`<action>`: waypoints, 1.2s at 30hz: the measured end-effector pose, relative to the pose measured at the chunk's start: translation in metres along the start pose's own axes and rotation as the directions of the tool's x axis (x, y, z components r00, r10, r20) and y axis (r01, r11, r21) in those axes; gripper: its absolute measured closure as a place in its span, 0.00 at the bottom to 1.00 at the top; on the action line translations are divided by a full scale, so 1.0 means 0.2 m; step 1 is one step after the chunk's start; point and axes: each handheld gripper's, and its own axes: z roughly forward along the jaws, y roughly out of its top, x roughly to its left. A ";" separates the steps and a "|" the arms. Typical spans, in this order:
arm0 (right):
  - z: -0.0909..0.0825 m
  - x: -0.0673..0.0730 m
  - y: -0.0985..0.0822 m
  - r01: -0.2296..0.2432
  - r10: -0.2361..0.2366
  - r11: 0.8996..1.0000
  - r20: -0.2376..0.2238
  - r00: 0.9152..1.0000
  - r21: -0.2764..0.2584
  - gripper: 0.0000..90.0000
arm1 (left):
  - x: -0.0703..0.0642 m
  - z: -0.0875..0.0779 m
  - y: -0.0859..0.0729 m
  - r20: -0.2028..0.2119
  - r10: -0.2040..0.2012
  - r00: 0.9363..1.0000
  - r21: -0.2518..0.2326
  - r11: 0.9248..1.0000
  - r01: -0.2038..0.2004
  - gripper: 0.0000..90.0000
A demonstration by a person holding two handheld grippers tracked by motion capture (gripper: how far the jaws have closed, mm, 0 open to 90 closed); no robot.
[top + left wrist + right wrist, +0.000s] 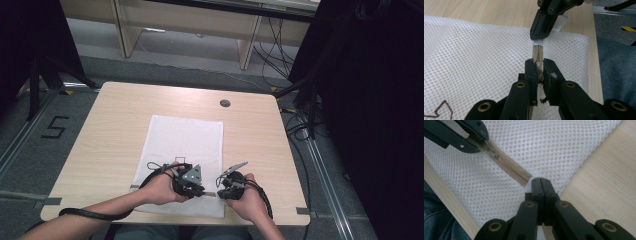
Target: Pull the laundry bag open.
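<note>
Wooden table (100, 135) bearing a white mesh laundry bag (182, 142) near its front edge, whose beige zipper (510, 167) is pinched at the slider (494, 153) by the left gripper (539, 68), with the right gripper (541, 183) clamped on the zipper's end.

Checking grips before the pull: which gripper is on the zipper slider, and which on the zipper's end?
The left gripper is clamped at the zipper slider; the right gripper pinches the tape's end at the mesh bag's corner.
</note>
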 end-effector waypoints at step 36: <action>0.00 0.00 0.00 -0.004 0.004 1.000 0.023 1.000 0.018 1.00 | 0.00 -0.02 -0.01 0.006 0.015 1.000 -0.006 1.000 -0.015 0.91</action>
